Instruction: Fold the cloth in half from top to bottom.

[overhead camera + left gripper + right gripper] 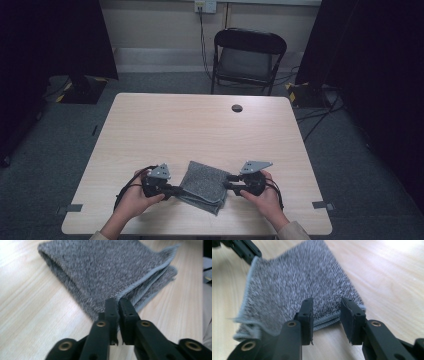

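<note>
Two grippers, left gripper pinching folded grey cloth

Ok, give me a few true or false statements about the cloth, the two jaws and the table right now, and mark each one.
1. The grey cloth lies folded on the table. True.
2. The left gripper has its jaws shut on a cloth edge. True.
3. The right gripper is clamped tight on the cloth. False: its jaws stand apart at the cloth's corner.
4. The cloth lies at the table's far edge. False: it lies near the person's edge.
5. A black chair stands beyond the table. True.
</note>
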{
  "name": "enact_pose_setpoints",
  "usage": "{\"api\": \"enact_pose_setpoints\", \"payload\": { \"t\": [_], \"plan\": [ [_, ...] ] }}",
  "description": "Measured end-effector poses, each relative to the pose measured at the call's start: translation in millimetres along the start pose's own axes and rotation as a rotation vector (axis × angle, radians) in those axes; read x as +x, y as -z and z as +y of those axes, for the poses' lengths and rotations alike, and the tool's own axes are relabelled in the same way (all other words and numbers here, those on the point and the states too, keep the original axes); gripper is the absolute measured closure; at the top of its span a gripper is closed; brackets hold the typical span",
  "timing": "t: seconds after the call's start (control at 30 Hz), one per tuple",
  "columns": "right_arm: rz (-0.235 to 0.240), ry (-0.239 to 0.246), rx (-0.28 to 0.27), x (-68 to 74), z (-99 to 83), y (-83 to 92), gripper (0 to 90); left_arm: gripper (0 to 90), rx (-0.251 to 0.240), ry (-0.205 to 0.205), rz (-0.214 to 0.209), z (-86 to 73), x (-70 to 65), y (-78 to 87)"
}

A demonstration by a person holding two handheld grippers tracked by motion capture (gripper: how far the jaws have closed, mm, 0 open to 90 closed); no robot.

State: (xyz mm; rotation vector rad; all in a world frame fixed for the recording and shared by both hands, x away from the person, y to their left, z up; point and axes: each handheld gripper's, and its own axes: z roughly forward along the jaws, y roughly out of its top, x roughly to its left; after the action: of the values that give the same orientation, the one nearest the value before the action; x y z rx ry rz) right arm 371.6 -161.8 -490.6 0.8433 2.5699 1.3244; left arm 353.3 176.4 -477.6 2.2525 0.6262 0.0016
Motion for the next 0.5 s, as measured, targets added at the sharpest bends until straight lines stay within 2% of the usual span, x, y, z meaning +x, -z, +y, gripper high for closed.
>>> {"api": "enact_pose_setpoints", "payload": {
  "t": [0.07, 0.1, 0.13, 0.2, 0.23, 0.27, 0.4, 0.5],
  "plan": [
    [-0.007, 0.011, 0.016, 0.9, 0.3, -3.0, 64.1, 86.1, -0.006, 0.006, 0.000, -0.4, 0.4, -0.4],
    [-0.007, 0.012, 0.015, 1.0, 0.9, -3.9, 64.1, 81.8, -0.019, 0.000, 0.009, 0.2, 0.1, -0.2],
    [-0.009, 0.012, 0.016, 1.1, 1.7, -4.5, 64.0, 72.0, -0.049, -0.017, 0.018, 2.1, -0.9, 0.6],
    [-0.020, 0.019, 0.022, 0.1, 3.8, -6.2, 63.8, 66.4, -0.068, -0.023, 0.019, 7.3, -4.5, 3.0],
    [-0.018, 0.018, 0.022, -0.4, 4.5, -6.8, 63.7, 61.8, -0.095, -0.028, 0.010, 10.5, -7.0, 3.4],
    [-0.022, 0.018, 0.022, -1.1, 5.3, -7.7, 63.4, 59.7, -0.117, -0.055, -0.007, 14.1, -10.0, 2.5],
    [-0.027, 0.008, 0.026, -4.1, 7.1, -13.0, 62.9, 58.2, -0.106, -0.087, -0.042, 19.6, -17.6, -11.1],
    [-0.035, 0.013, 0.030, -6.7, 10.9, -17.4, 61.9, 56.7, -0.077, -0.100, -0.040, 19.9, -17.9, -22.8]
  ]
}}
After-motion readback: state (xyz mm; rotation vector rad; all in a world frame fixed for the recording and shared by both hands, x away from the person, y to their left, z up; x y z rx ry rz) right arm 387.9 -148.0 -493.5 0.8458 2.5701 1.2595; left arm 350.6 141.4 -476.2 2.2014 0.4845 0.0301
